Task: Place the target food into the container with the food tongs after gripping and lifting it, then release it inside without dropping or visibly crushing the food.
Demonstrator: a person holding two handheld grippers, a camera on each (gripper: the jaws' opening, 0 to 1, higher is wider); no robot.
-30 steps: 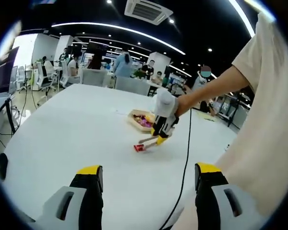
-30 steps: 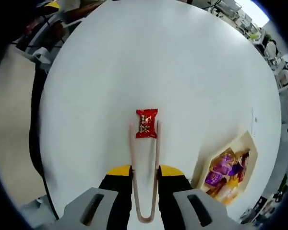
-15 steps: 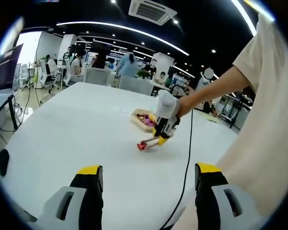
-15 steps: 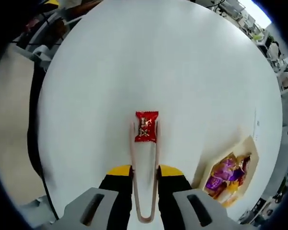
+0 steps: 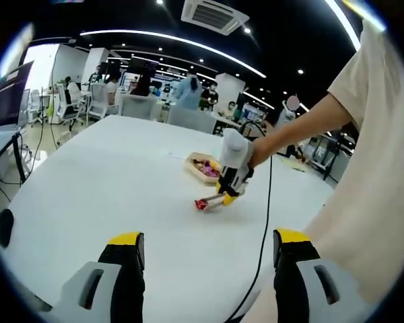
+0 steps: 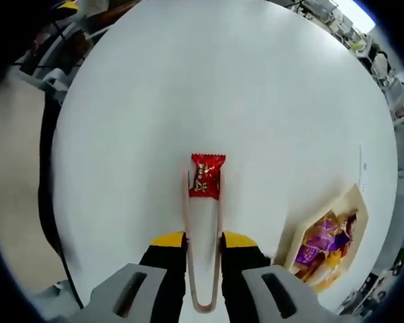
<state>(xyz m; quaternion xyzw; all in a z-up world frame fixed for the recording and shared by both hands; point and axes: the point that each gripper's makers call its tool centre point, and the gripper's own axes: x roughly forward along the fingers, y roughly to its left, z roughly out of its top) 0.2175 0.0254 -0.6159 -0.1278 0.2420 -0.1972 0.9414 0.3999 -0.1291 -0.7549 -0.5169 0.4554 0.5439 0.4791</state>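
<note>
White worktop (image 6: 256, 101) spreads wide and round-edged, carrying everything under inspection. Beyond its far edge, in the left gripper view, lies an open-plan office with desks, chairs and several people under strip lighting.

Next in size, a person's arm and pale sleeve (image 5: 370, 155) reach in from the right of the left gripper view, the hand holding the right gripper (image 5: 226, 194) low over the middle of the worktop. A black cable (image 5: 261, 222) trails from it toward the near edge.

In the left gripper view the left gripper (image 5: 209, 269) hangs above the near edge of the worktop, its yellow-tipped jaws standing wide apart with nothing between them.

Toward the far edge in the left gripper view sits the container (image 6: 353, 208), a shallow cream tray with angled sides, holding purple and yellow wrapped sweets (image 6: 316, 242). It lies well apart from the right gripper's jaws in the right gripper view.

That gripper (image 6: 203, 243) has its jaws drawn in narrow, clamped on the two arms of the pink-tan food tongs (image 6: 203, 269), which run forward from between them.

Smallest, the red wrapped candy (image 6: 207, 176) sits pinched between the tong tips, over the middle of the worktop. Whether it rests on the surface or is lifted clear cannot be told.
</note>
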